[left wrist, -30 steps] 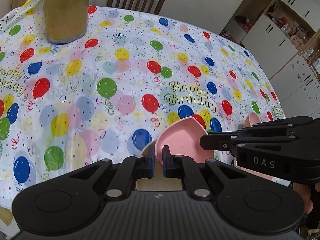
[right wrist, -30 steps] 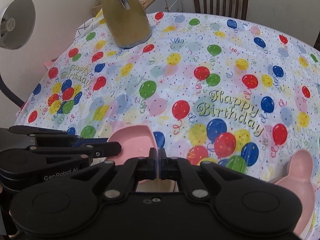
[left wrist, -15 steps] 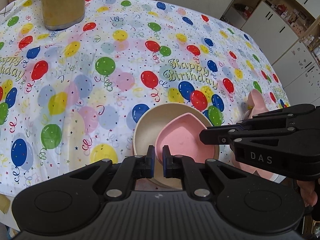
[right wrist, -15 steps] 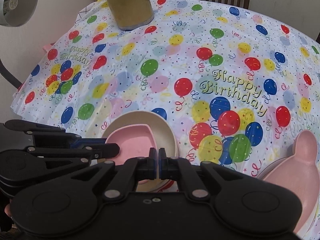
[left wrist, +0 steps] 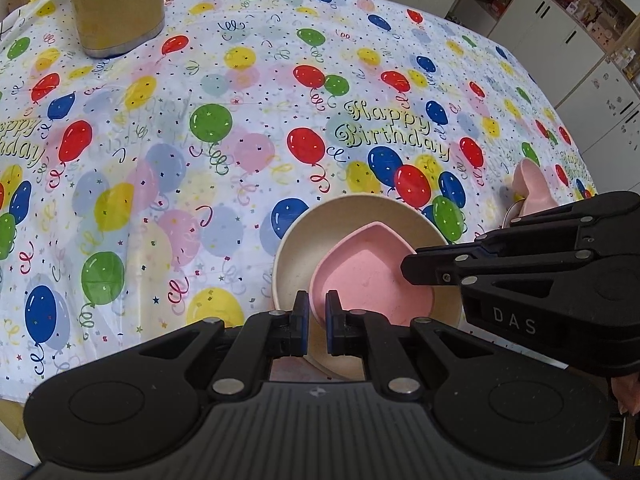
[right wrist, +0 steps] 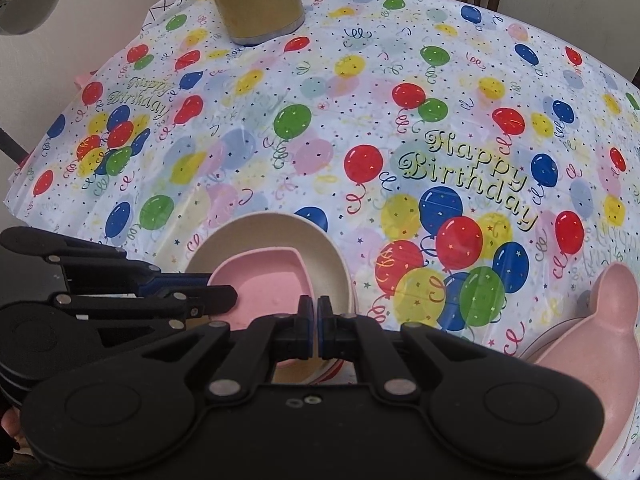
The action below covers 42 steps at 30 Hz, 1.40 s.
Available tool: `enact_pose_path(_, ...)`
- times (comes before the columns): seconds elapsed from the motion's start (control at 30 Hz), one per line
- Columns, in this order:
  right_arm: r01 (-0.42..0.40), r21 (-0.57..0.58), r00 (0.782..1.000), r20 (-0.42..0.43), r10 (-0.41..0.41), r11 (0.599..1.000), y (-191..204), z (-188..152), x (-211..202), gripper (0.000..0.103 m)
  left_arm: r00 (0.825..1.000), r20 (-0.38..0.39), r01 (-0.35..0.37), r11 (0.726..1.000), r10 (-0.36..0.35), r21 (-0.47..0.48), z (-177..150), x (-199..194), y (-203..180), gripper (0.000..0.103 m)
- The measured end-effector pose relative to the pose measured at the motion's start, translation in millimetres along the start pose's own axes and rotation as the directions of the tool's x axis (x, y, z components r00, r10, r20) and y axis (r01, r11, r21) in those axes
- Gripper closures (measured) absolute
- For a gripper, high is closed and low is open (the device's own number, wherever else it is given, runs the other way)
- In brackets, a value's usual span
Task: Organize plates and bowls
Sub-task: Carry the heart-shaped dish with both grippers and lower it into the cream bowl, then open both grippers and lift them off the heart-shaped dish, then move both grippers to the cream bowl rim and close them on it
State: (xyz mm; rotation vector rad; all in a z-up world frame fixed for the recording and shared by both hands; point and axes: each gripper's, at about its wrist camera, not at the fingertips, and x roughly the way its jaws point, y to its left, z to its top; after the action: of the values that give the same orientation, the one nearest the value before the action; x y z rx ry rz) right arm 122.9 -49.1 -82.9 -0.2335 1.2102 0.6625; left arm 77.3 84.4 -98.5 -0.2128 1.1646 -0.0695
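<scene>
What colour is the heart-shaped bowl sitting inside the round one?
Pink heart-shaped bowl in a cream round bowl; clearest in left wrist view.

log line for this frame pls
left tongs: shut on pink bowl rim | right tongs: shut on same rim | pink bowl: inside beige bowl
</scene>
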Motion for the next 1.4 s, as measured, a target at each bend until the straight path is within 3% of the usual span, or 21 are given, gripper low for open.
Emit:
enact_pose_path(0.23, 0.010, 0.004, 1.000, -0.002, -0.010, 1.000, -0.7, 1.3, 2.1, 0.101, 1.000, -0.009, -0.011, 1.000, 0.011, 0.022, 4.0, 5.1, -2.4, 0.096)
enact_pose_path(0.4, -0.001, 0.002, 1.000, 0.005, 0.001, 1.000, 0.8, 1.0, -1.0, 0.091, 1.000, -0.009, -0.017, 0.999, 0.017, 0.027, 3.9, 5.2, -4.7, 0.096)
enact_pose_path(0.53, -0.016, 0.012, 1.000, 0.023, 0.016, 1.000, -1.9, -0.9, -8.3, 0.089, 1.000, -0.003, -0.009, 1.000, 0.009, 0.028, 1.3, 1.8, -6.7, 0.095)
enact_pose_path(1.03, -0.051, 0.037, 0.988, 0.145, 0.045, 0.998, -7.8, -19.9, -55.4, 0.070, 0.994, 0.110, 0.021, 0.999, -0.025, 0.037, -14.8, -44.2, -17.7, 0.089)
enact_pose_path(1.13, -0.054, 0.042, 0.985, 0.168, 0.047, 0.998, -6.9, -24.6, -64.5, 0.066, 0.991, 0.129, 0.016, 0.999, -0.021, 0.040, -18.3, -51.1, -18.6, 0.081)
enact_pose_path(1.23, -0.055, 0.043, 0.980, 0.193, 0.046, 0.998, -4.9, -28.8, -73.1, 0.062, 0.988, 0.156, 0.011, 0.999, -0.017, 0.042, -22.6, -58.5, -17.7, 0.059)
enact_pose_path(1.27, -0.055, 0.045, 0.979, 0.198, 0.045, 0.997, -4.0, -29.9, -75.3, 0.061, 0.986, 0.169, 0.007, 0.999, -0.014, 0.040, -23.7, -61.3, -16.6, 0.045)
enact_pose_path(1.3, -0.055, 0.046, 0.978, 0.205, 0.044, 0.997, -3.1, -30.9, -77.5, 0.060, 0.983, 0.183, 0.003, 0.999, -0.010, 0.037, -24.9, -64.3, -15.8, 0.040)
enact_pose_path(1.4, -0.056, 0.061, 0.974, 0.222, 0.041, 0.997, -2.2, -33.6, -82.7, 0.053, 0.980, 0.196, 0.008, 1.000, -0.013, 0.027, -27.1, -69.3, -12.2, 0.039)
